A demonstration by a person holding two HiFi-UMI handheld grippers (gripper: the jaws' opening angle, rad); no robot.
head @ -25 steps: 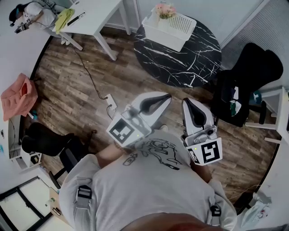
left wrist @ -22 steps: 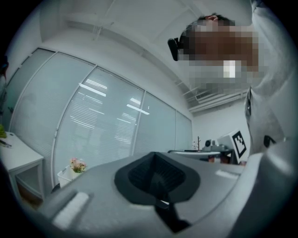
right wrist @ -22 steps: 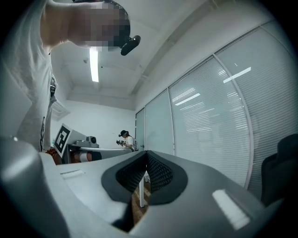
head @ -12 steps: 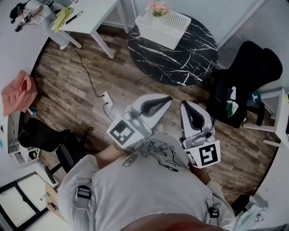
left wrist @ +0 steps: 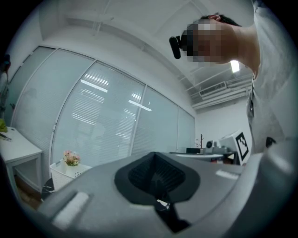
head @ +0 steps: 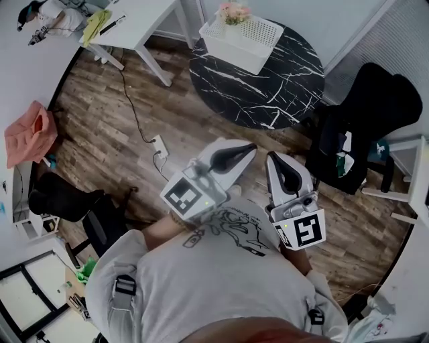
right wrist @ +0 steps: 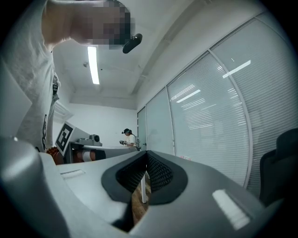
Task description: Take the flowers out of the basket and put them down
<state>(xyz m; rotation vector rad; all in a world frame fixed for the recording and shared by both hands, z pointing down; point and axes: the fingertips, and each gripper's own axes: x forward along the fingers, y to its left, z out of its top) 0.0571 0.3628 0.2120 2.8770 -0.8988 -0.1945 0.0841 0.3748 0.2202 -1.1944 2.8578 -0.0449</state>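
Note:
Pink flowers (head: 232, 12) stand in a white slatted basket (head: 244, 41) on the far side of a round black marble table (head: 268, 80). I hold both grippers close to my chest, well short of the table. My left gripper (head: 245, 149) is shut and empty, pointing toward the table. My right gripper (head: 274, 159) beside it is shut and empty too. In the left gripper view the flowers (left wrist: 71, 158) and basket (left wrist: 63, 175) show far off at the lower left, beyond the shut left gripper (left wrist: 156, 180). The right gripper (right wrist: 145, 175) shows only closed pads, with no basket in sight.
A white desk (head: 137, 23) stands left of the round table. A power strip (head: 159, 143) and its cable lie on the wooden floor between me and the table. Black chairs stand at the right (head: 365, 114) and lower left (head: 64, 201). A distant person (right wrist: 126, 137) stands by the glass wall.
The table and basket have slid slightly left and up in the head view as I shift. Both grippers stay shut near my chest, almost unmoved.

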